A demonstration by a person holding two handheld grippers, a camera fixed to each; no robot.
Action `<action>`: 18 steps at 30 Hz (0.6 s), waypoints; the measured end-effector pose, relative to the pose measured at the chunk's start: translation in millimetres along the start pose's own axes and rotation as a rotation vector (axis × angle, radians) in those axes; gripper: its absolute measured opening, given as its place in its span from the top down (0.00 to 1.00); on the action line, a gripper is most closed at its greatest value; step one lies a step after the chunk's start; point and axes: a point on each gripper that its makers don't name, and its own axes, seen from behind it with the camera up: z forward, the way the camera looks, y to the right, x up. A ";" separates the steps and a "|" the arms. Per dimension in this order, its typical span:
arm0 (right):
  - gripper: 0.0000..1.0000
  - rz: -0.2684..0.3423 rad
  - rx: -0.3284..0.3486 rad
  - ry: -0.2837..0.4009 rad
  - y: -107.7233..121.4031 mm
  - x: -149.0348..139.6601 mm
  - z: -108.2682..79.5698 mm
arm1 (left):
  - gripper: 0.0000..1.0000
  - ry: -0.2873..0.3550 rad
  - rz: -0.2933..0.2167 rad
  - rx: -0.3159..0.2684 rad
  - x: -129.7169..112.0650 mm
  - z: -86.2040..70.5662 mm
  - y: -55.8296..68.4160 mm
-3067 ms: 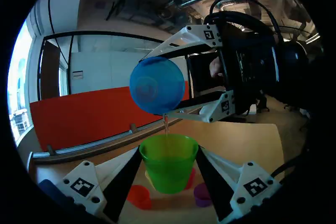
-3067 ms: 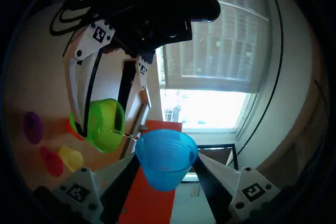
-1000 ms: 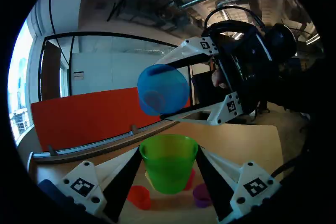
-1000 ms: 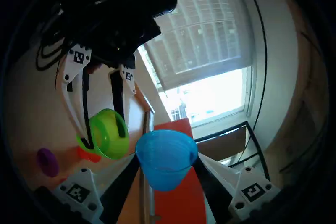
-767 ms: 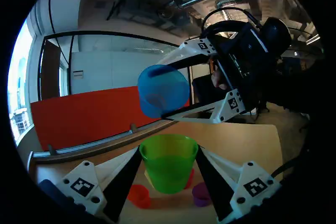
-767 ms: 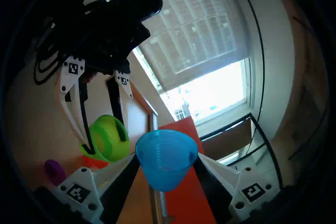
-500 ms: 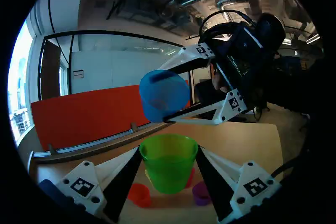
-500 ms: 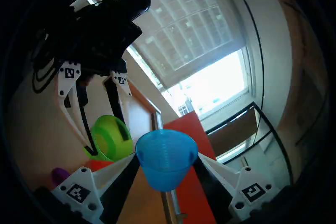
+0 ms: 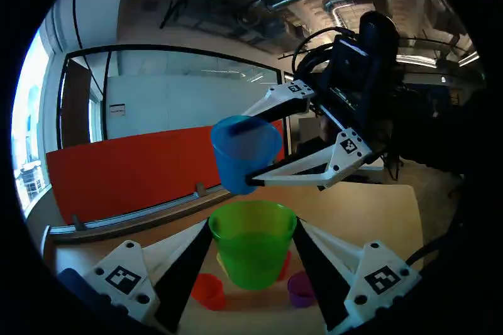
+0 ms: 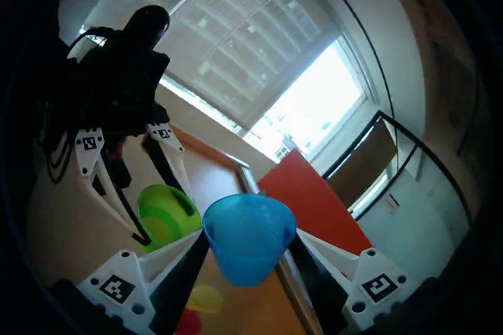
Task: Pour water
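Observation:
In the left gripper view a green cup (image 9: 253, 250) holding water sits upright between my left gripper's (image 9: 253, 253) fingers, which are shut on it above the wooden table (image 9: 364, 212). Just above it hangs the blue cup (image 9: 244, 153), nearly upright, with my right gripper (image 9: 246, 154) shut on it. In the right gripper view the blue cup (image 10: 249, 245) is clamped between my right gripper's (image 10: 249, 248) fingers, mouth up. The green cup (image 10: 162, 215) appears to its left, held by the left gripper (image 10: 157, 212).
Small red (image 9: 209, 292), purple (image 9: 302, 288) and yellow cups stand on the table under the green cup; yellow (image 10: 204, 298) and red (image 10: 188, 322) cups appear low in the right gripper view. An orange wall panel (image 9: 126, 175) and rail run behind the table. A bright window (image 10: 302, 109) lies beyond.
The blue cup has tipped back from pouring to nearly upright and risen slightly off the green cup. The stream of water has stopped. The green cup has held still.

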 end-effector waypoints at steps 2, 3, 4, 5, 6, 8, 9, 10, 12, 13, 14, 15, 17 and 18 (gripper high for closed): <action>0.11 0.038 0.003 -0.003 -1.7 -1.8 -0.4 | 0.12 -0.001 0.002 0.000 -0.1 0.1 0.3; 0.11 0.056 0.004 -0.005 -2.5 -2.6 -0.6 | 0.12 -0.001 0.003 0.000 -0.1 0.1 0.5; 0.11 0.078 0.004 -0.004 -2.6 -2.7 -0.9 | 0.12 -0.001 0.003 0.001 0.4 0.2 0.2; 0.11 0.098 0.005 -0.004 -2.8 -2.8 -1.1 | 0.12 0.000 0.003 0.001 0.9 0.2 0.0; 0.11 0.118 0.005 -0.003 -2.9 -2.9 -1.4 | 0.12 0.000 0.002 0.001 1.3 0.2 -0.2; 0.11 0.157 0.012 0.006 -4.4 -3.3 -2.7 | 0.12 0.002 0.001 0.001 2.3 0.0 -0.8; 0.11 0.175 0.015 0.010 -5.1 -3.6 -3.4 | 0.12 0.003 0.001 0.001 2.7 -0.1 -1.1; 0.11 0.195 0.019 0.011 -5.8 -3.8 -4.3 | 0.12 0.003 0.000 0.001 2.6 0.0 -1.1; 0.11 0.229 0.025 0.014 -7.0 -4.2 -6.1 | 0.12 0.002 0.000 0.001 2.5 0.1 -1.2; 0.11 0.245 0.025 0.013 -7.6 -4.6 -6.9 | 0.12 0.001 0.002 0.001 2.1 0.1 -1.2; 0.11 0.260 0.026 0.013 -8.0 -5.0 -7.7 | 0.12 0.000 0.003 0.001 1.8 0.0 -1.3; 0.11 0.274 0.027 0.012 -8.6 -5.4 -8.4 | 0.12 -0.001 0.004 0.002 1.5 0.0 -1.3; 0.11 0.306 0.030 0.003 -11.0 -9.1 -9.2 | 0.12 -0.002 0.005 0.001 1.3 -0.1 -0.6; 0.11 0.322 0.031 -0.002 -12.2 -10.9 -9.6 | 0.12 -0.002 0.006 0.000 1.2 -0.1 -0.3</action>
